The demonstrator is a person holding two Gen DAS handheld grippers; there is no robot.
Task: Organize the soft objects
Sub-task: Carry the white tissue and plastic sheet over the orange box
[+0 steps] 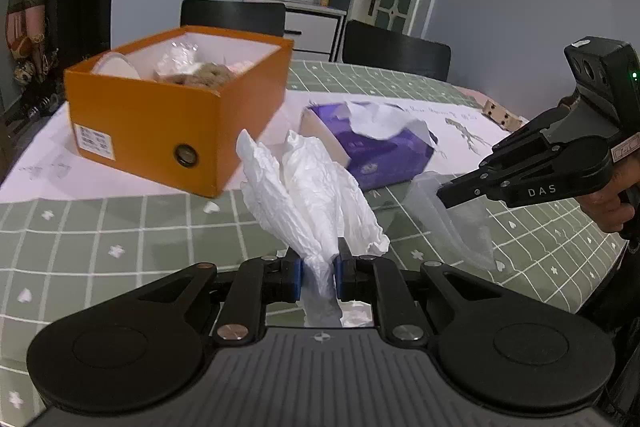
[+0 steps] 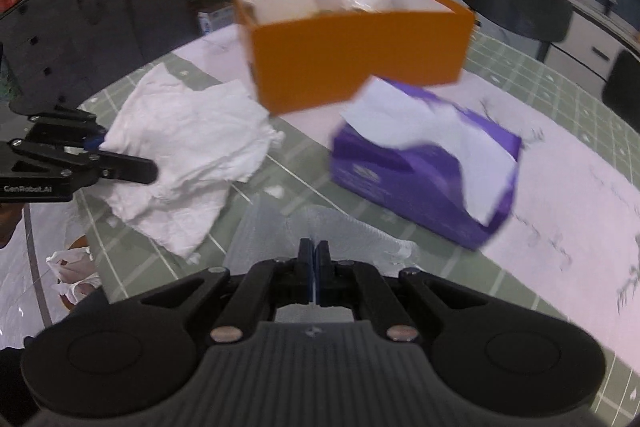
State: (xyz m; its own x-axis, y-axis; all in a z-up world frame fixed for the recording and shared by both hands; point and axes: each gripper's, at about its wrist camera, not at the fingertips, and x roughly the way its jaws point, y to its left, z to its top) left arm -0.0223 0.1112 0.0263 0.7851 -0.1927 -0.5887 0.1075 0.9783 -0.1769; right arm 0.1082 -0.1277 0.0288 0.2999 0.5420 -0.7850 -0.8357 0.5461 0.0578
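A crumpled white tissue [image 1: 308, 195] is being gripped at its lower end by the blue pads of the left gripper [image 1: 319, 277], its long axis running up and away from the jaws, fanning out toward the orange box [image 1: 160, 131]. In the right wrist view the same tissue [image 2: 188, 155] is seen spread broadly above the table, near the box's left corner. A thin translucent mesh piece [image 2: 316, 231] is being pinched by the right gripper [image 2: 315, 267], whose fingers are pressed fully together on it; the piece is hanging down from the tips in the left wrist view [image 1: 460, 223], its lower edge close to the green checked tablecloth [image 1: 120, 227].

The contents of the box are only partly being shown: a pale round item [image 1: 116, 65], clear crinkled wrapping and something brown and fuzzy [image 1: 208, 77] are being cut off by its wall. The right wrist view is being blurred throughout. What the mesh piece is cannot be told.

A purple tissue pack [image 1: 380, 151] with a sheet sticking out is lying just beside the box, toward the middle of the table, on a white sheet with drawings [image 1: 452, 115]. Black chairs [image 1: 396, 51] are standing at the table's far edge.
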